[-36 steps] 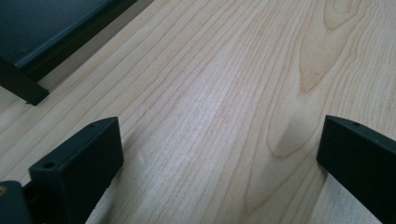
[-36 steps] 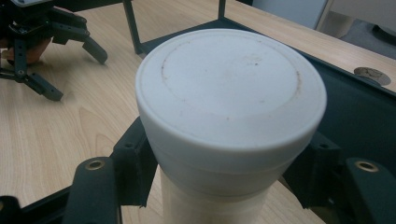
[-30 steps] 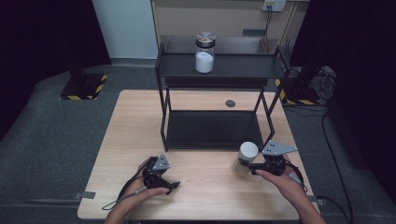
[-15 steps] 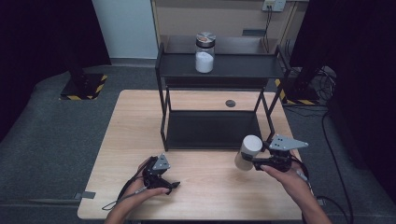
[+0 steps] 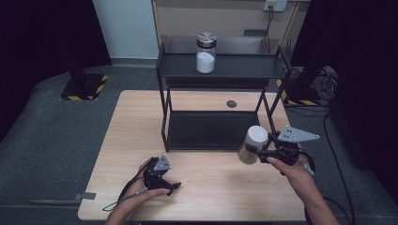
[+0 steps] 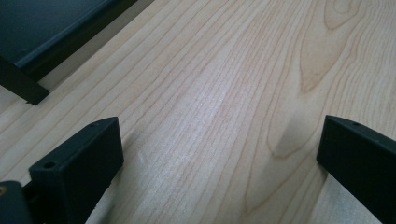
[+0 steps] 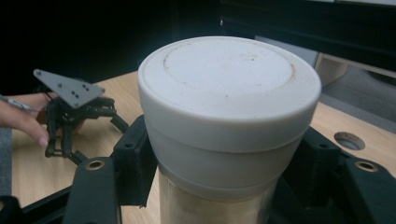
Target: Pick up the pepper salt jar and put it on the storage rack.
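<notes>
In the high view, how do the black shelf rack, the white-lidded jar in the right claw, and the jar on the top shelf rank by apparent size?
1. Black shelf rack, clearly largest.
2. and 3. White-lidded jar and jar on the top shelf look alike; the held one is nearer the camera, so no ranking.

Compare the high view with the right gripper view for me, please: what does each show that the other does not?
High view: a glass jar of white powder on the black shelf's top, plus the right claw.

Right gripper view: the faint ring stain on the white-lidded jar's lid.

Both: that jar clamped in the right claw, the left claw on the wooden table.
</notes>
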